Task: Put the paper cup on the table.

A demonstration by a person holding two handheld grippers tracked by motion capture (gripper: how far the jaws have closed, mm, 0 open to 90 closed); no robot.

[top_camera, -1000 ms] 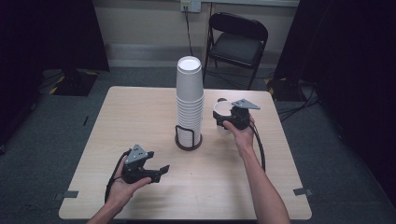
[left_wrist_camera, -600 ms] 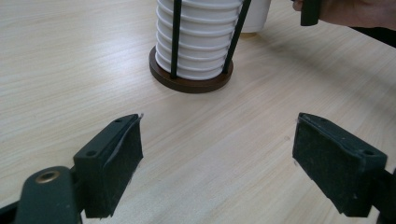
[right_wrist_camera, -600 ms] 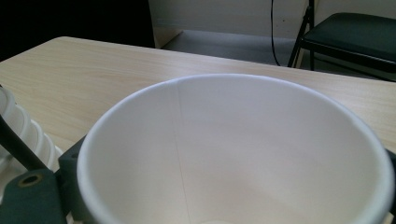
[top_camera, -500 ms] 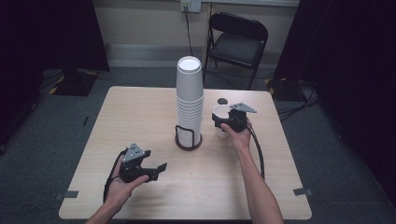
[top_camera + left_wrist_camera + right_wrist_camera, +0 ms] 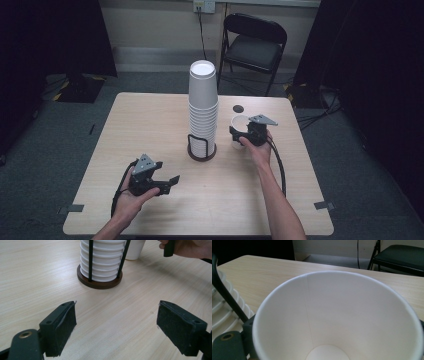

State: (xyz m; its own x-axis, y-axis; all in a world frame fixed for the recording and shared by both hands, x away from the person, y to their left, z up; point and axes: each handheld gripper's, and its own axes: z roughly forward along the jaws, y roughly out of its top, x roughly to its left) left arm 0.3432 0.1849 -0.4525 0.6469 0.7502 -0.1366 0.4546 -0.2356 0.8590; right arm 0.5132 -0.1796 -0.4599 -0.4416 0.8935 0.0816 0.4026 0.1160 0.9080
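Right gripper [image 5: 240, 136]: at the right of the desk [image 5: 150, 125], just right of the cup stack; its jaws sit around a single white paper cup [image 5: 239, 129] and have just been opening. Whether the pads press on the cup wall cannot be told.
Paper cup: upright and mouth up, standing on the desk just beside the holder; in the right gripper view [image 5: 337, 317] its open rim and bare inside are seen from close above.
Cup stack [image 5: 202, 107]: a tall column of white cups, nested upside down, in a dark wire holder [image 5: 201, 150] with a round brown base, near the desk's middle.
Left gripper [image 5: 167, 184]: resting low at the near left of the desk, well apart from the stack; jaws wide apart with nothing between them, pointing toward the holder.
Background: a black folding chair [image 5: 255, 42] beyond the desk.
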